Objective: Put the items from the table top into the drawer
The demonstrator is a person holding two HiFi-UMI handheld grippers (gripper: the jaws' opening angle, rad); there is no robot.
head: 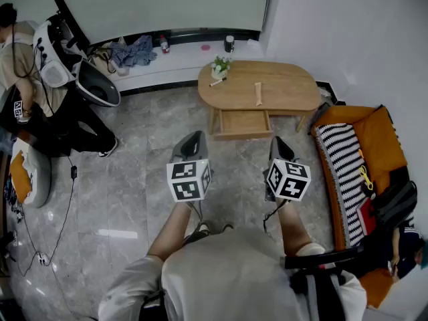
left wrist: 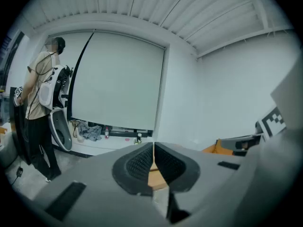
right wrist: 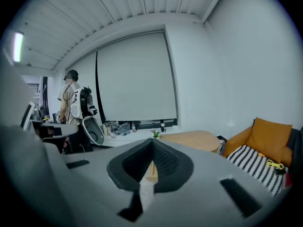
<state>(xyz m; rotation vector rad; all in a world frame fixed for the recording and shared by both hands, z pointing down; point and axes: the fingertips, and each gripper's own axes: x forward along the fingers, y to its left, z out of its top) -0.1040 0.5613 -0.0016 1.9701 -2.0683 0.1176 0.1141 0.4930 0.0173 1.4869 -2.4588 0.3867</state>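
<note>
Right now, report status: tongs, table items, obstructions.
Left tongs, right tongs shut, empty, short of table. Drawer open; plant, pen, wooden stick on top. Nothing between tongs and table.

The bench (head: 287, 85) is pale honey wood, the floor (head: 134, 179) grey veined marble; the sofa (head: 384, 132) is orange, its cushion (head: 344, 156) striped black and white, the plant (head: 220, 64) green.

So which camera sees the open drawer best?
The head view: the drawer shows whole, pulled open under the wooden table. In their own views, the left gripper and right gripper block nearly all of it.
</note>
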